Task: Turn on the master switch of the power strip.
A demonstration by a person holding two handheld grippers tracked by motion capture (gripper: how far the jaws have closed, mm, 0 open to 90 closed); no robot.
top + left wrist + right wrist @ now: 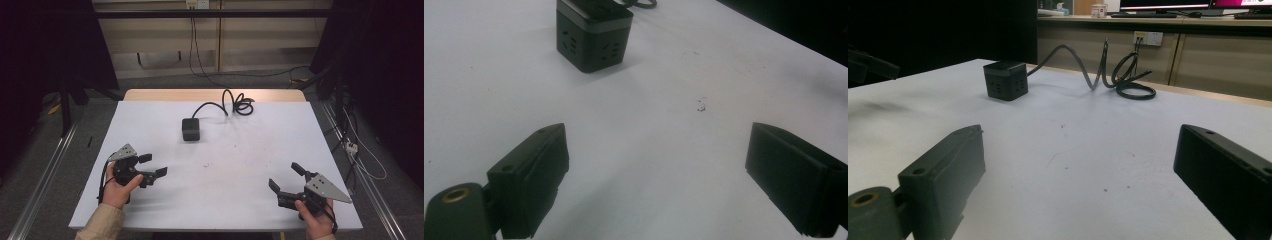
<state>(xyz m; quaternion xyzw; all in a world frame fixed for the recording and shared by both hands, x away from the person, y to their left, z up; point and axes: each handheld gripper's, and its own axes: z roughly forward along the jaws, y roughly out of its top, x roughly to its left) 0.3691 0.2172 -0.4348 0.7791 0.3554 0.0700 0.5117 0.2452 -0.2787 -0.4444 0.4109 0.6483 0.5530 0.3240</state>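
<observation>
One black socket cube sits on the far middle of the white table, its black cable coiling toward the far edge. Well short of it, we hold the left gripper with jaws spread apart and nothing between them. Our right gripper, near the table's front right corner, is likewise wide apart and empty.

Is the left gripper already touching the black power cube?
No, the left gripper sits open, apart from the power cube.
</observation>
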